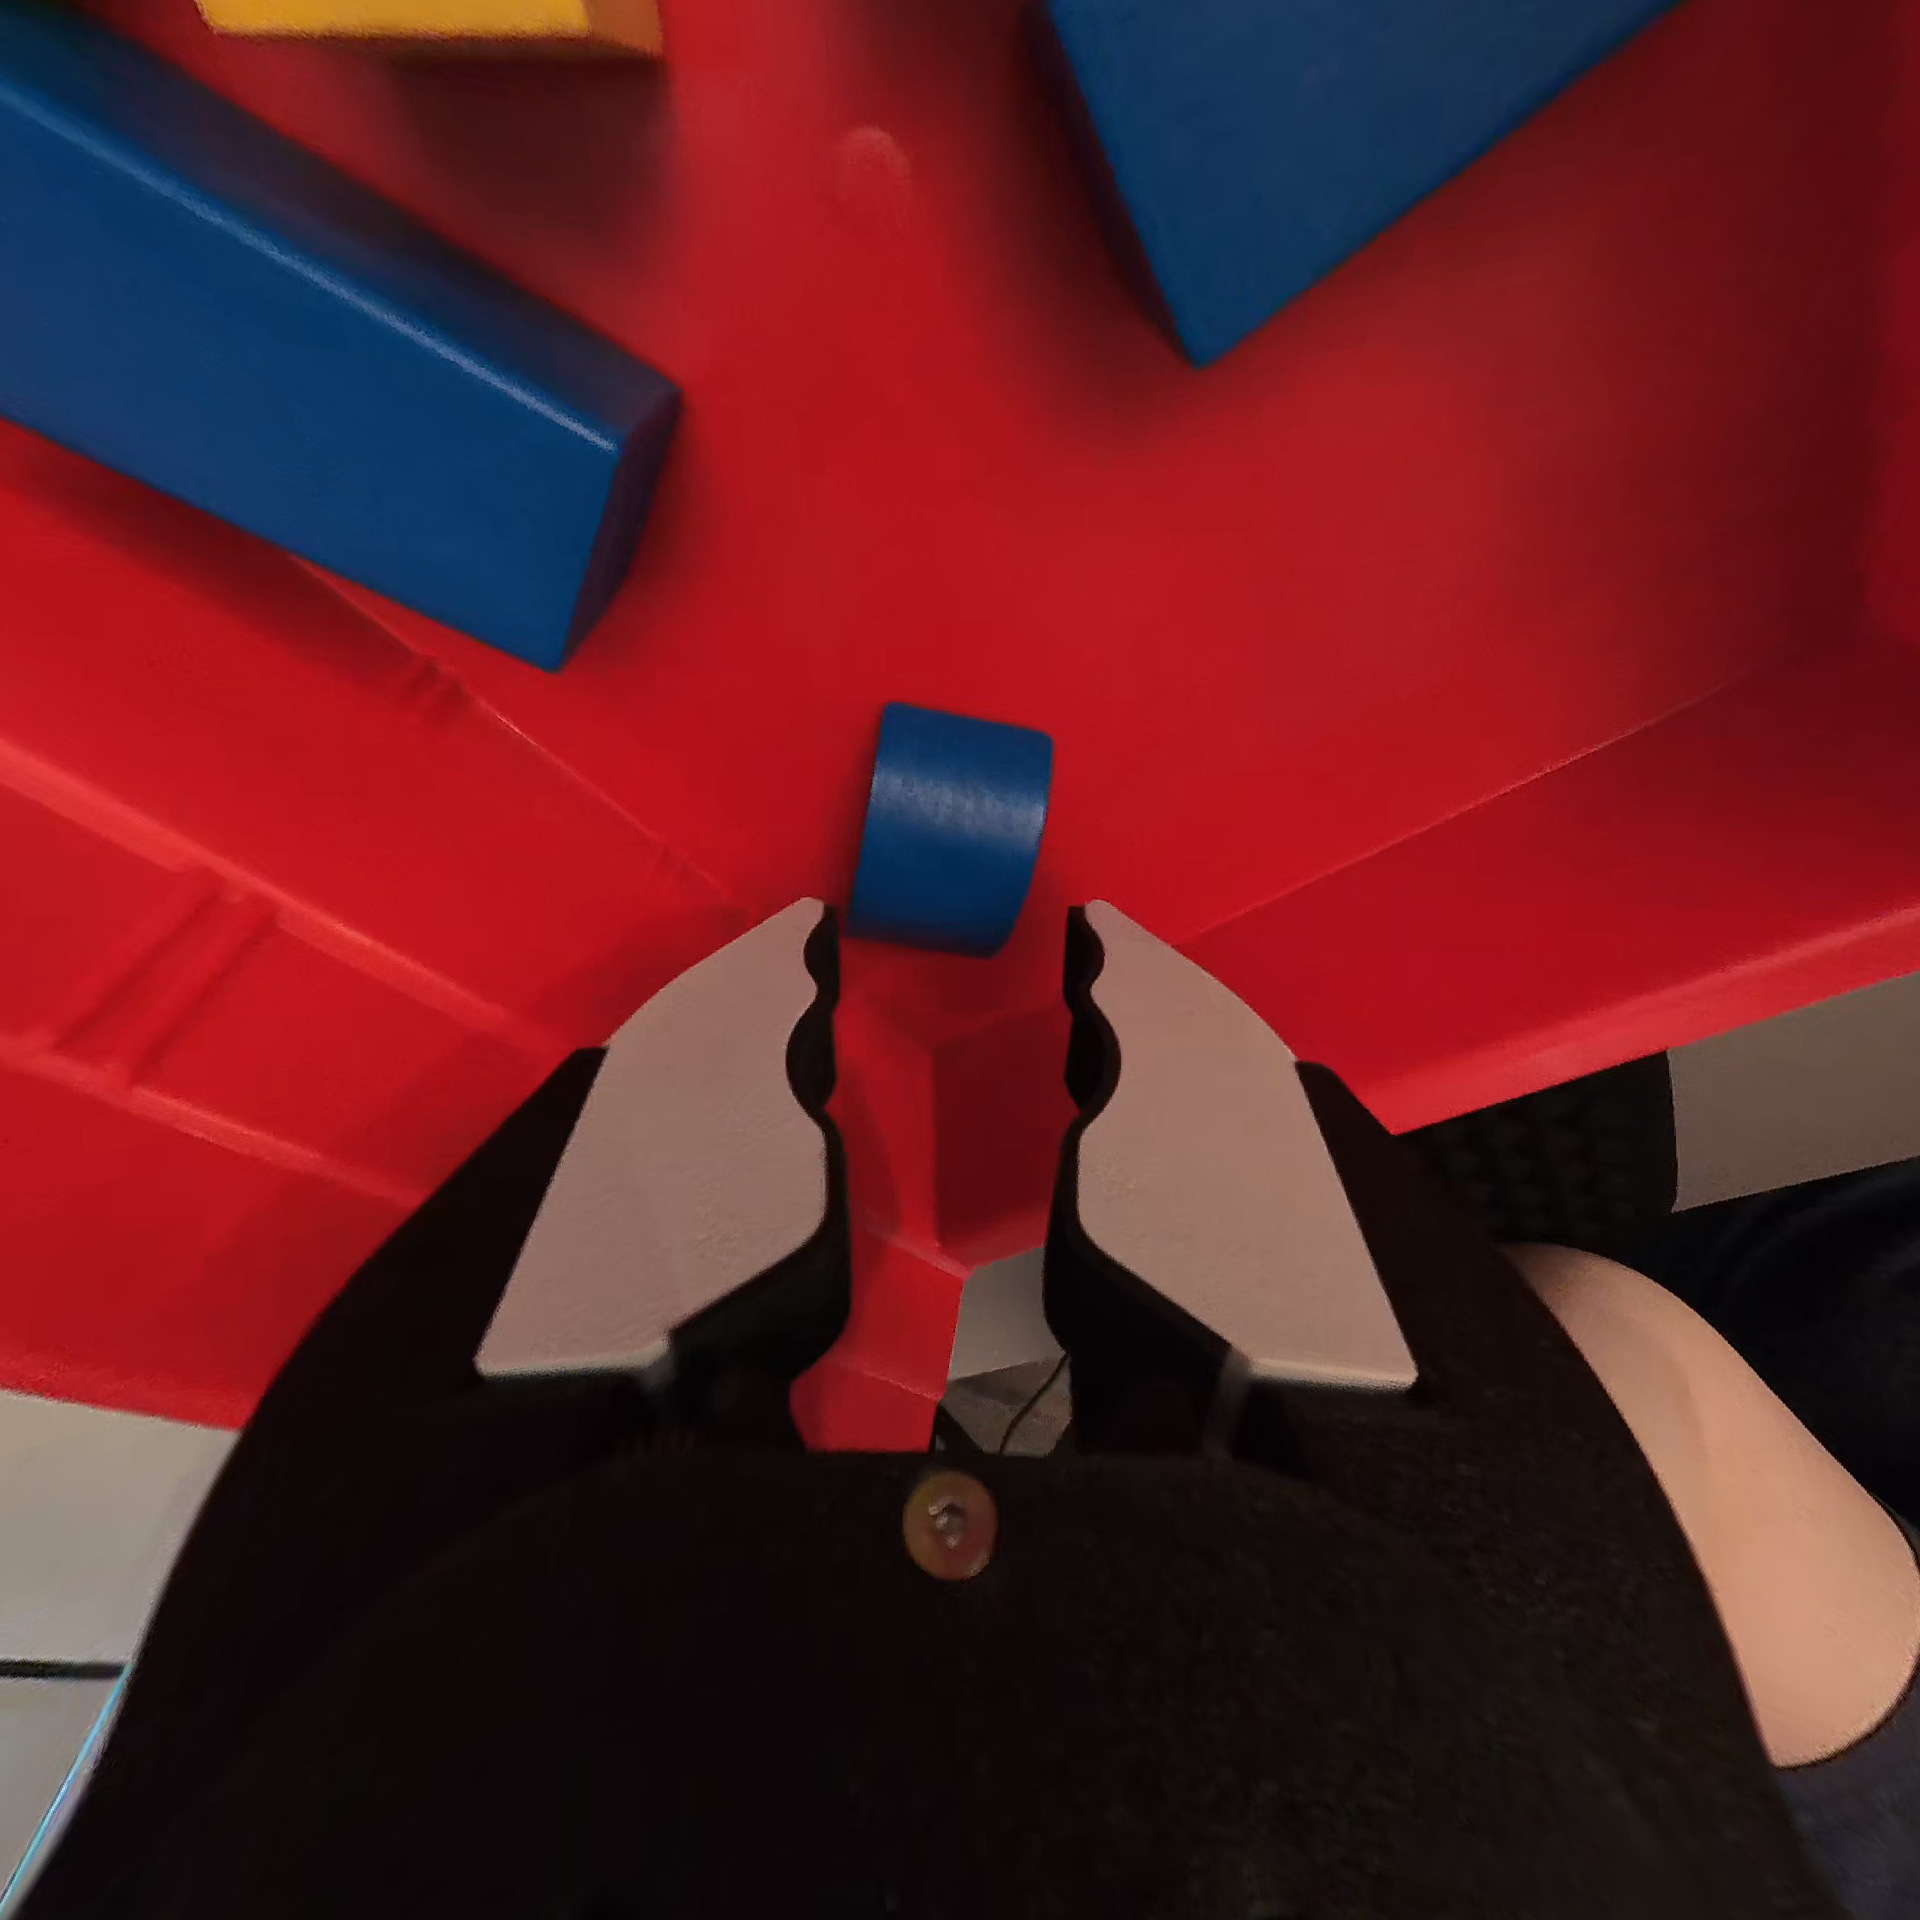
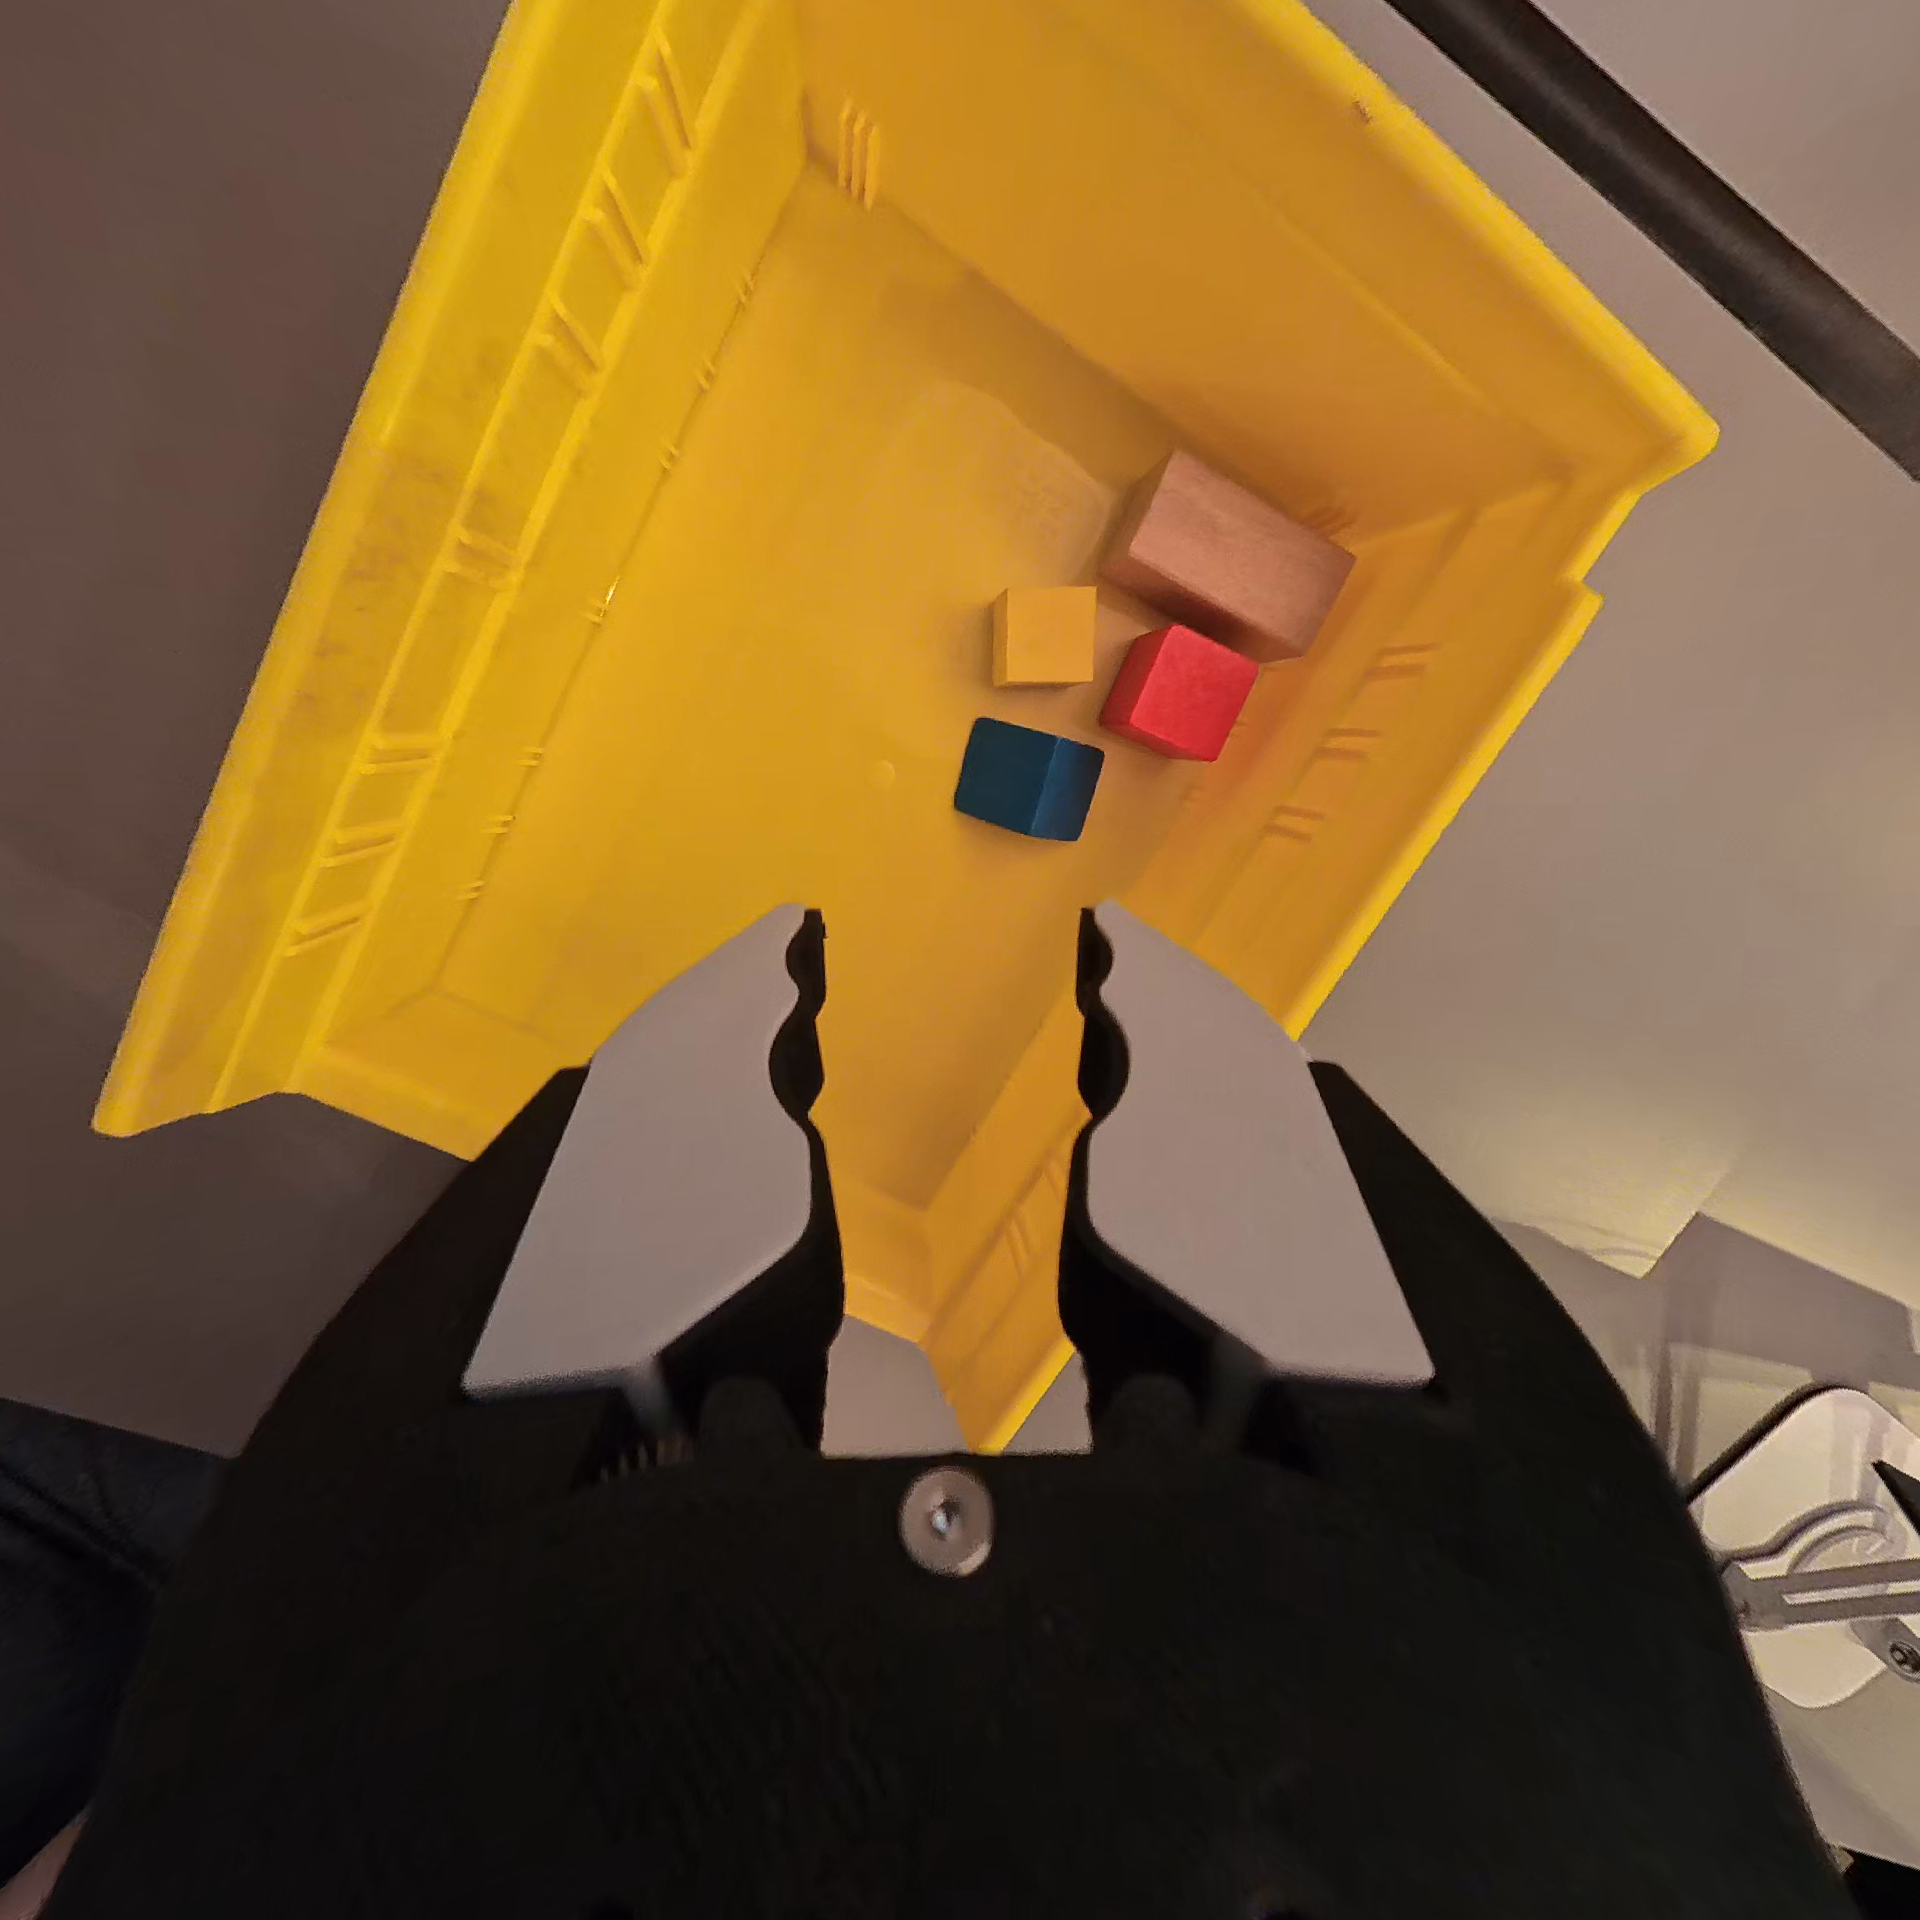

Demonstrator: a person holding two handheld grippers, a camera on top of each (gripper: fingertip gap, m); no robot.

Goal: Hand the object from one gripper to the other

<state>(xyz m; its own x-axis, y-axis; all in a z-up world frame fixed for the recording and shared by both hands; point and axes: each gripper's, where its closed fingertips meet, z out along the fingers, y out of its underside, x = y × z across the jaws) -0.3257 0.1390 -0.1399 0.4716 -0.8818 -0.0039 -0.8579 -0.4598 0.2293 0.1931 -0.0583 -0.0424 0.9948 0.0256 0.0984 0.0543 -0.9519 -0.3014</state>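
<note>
Two hand-held grippers: your left hand-held gripper (image 1: pixel 948 914) and your right hand-held gripper (image 2: pixel 951 920) both have their jaws apart with nothing between them.
Left, nearest thing: a small blue cylinder (image 1: pixel 951 828) lies on its side on the floor of the red bin (image 1: pixel 1351 675), just past your fingertips and slightly left of the centre line.
Key relation: the cylinder sits straight ahead of the open jaws, its near end level with the left fingertip (image 1: pixel 805 925), apparently not yet touched; this hand is much the nearer to a grasp.
Long axis: it runs away from you, roughly along the line of the fingers, so the jaws would close across the curved sides; expect it to roll if the pinch is off centre.
Left, farther: a long blue block (image 1: pixel 312 384) lies to the upper left, a blue wedge-like block (image 1: pixel 1299 156) to the upper right, a yellow piece (image 1: pixel 416 21) at the top edge.
Right, near: your jaws hover over the yellow bin (image 2: pixel 468 779).
Right, farther: a blue cube (image 2: pixel 1027 777), a yellow cube (image 2: pixel 1043 636), a red cube (image 2: pixel 1179 691) and a tan block (image 2: pixel 1231 551) cluster well ahead, right of centre.
Bench: grey surface (image 2: pixel 156 364) beneath the yellow bin.
Stage: judged to be the pick-up before any hand-over.
</note>
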